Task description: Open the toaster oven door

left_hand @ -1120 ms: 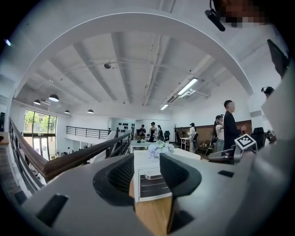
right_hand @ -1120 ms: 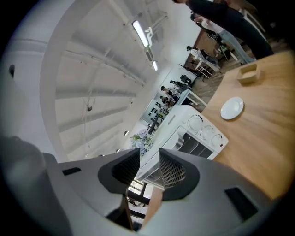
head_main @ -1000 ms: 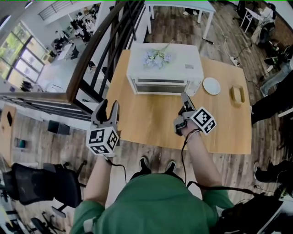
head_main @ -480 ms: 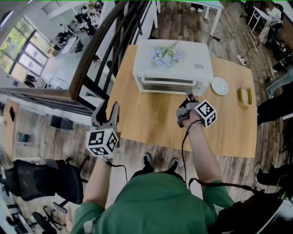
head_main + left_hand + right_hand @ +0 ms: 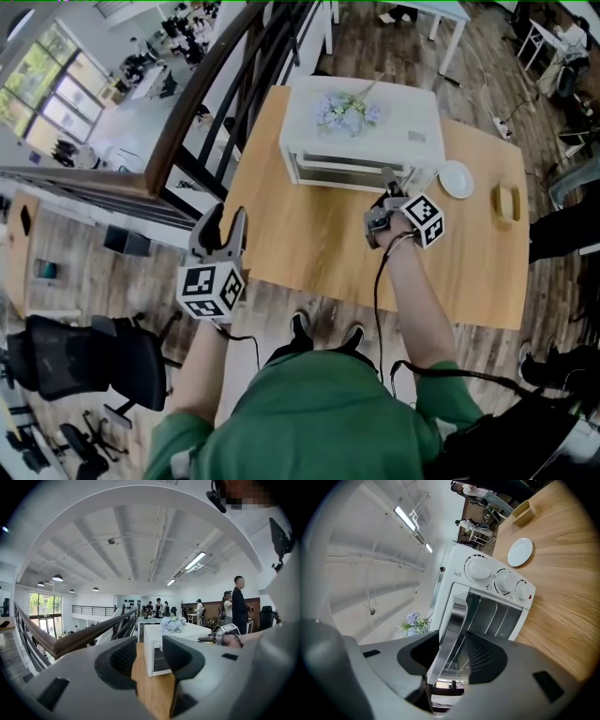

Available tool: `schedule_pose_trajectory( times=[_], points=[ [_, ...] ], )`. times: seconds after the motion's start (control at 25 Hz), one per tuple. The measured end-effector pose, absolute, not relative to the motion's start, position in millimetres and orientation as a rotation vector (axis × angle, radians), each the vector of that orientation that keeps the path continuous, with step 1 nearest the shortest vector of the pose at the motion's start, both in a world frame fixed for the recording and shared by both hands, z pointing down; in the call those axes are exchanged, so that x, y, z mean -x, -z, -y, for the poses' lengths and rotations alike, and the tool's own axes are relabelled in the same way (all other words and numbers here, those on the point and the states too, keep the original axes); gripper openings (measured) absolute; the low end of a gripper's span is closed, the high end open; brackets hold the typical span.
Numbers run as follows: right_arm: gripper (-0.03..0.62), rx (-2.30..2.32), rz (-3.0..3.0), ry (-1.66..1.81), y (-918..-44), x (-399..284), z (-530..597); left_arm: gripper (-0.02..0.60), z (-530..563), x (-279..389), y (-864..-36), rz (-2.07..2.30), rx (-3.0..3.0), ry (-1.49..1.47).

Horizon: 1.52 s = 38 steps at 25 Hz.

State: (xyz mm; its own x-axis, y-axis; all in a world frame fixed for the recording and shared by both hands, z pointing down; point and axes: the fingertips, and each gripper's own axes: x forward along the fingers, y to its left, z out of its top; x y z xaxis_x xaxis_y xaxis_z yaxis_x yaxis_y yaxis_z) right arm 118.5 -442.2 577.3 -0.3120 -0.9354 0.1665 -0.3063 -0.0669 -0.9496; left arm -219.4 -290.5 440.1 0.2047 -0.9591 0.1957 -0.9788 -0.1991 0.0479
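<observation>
A white toaster oven [image 5: 366, 131] stands at the table's far side with flowers [image 5: 345, 112] lying on top; its door looks closed. My right gripper [image 5: 389, 192] is up against the oven front near its right end. In the right gripper view the door's metal handle [image 5: 452, 630] runs between the jaws of that gripper [image 5: 450, 653], which are opening, with gaps showing beside the bar. The control knobs [image 5: 477, 569] sit beyond the handle. My left gripper [image 5: 223, 225] hangs open and empty off the table's near left edge, pointing at the oven [image 5: 157, 648].
A white plate [image 5: 456, 178] and a small wooden holder [image 5: 507, 202] lie right of the oven on the wooden table [image 5: 309, 244]. A dark stair railing [image 5: 206, 103] runs along the table's left side. People stand in the background of the left gripper view.
My right gripper has moved forward from mid-table to the oven's front. The left gripper has stayed where it was.
</observation>
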Motion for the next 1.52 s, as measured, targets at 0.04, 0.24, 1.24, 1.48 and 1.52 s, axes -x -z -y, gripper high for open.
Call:
schedule_pose_trajectory(
  times=[0.04, 0.24, 1.24, 1.48, 1.52],
  points=[
    [0.173, 1.339, -1.631, 1.402, -577, -118, 444, 0.176, 289, 220, -441, 1.878, -2.305, -0.186],
    [0.170, 1.310, -1.621, 1.408, -574, -115, 452, 0.175, 283, 225, -443, 1.888, -2.290, -0.200],
    [0.150, 1.245, -1.655, 1.508, -612, -110, 370, 0.176, 267, 178, -444, 1.801, -2.354, -0.194],
    [0.146, 1.291, -1.675, 1.543, -628, -110, 341, 0.175, 255, 168, -442, 1.777, -2.374, -0.198],
    [0.144, 1.299, -1.678, 1.550, -631, -109, 337, 0.175, 254, 167, -443, 1.773, -2.377, -0.199]
  ],
)
